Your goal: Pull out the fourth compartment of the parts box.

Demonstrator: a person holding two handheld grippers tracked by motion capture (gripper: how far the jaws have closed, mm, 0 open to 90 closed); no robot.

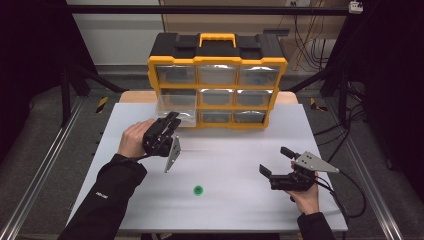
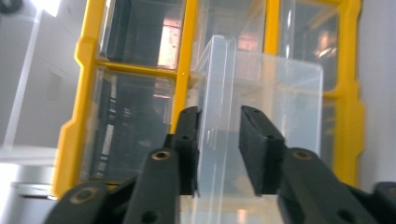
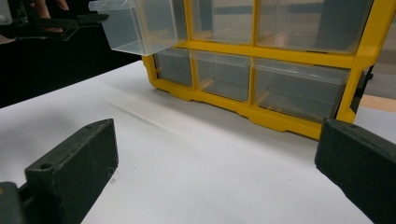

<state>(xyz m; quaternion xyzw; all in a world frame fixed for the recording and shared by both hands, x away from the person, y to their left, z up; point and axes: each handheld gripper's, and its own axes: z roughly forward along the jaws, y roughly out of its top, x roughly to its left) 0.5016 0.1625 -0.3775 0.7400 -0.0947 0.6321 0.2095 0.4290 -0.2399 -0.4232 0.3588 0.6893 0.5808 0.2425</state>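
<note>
Nearest, the green disc (image 1: 198,190) waits at six o'clock. Right gripper (image 1: 279,163) rests wide open and empty at four o'clock. Farther, left gripper (image 1: 172,121) straddles the clear drawer's (image 1: 175,106) handle tab, jaws slackened, drawer half out of the yellow organiser (image 1: 218,92) at twelve, ready for loading.
</note>
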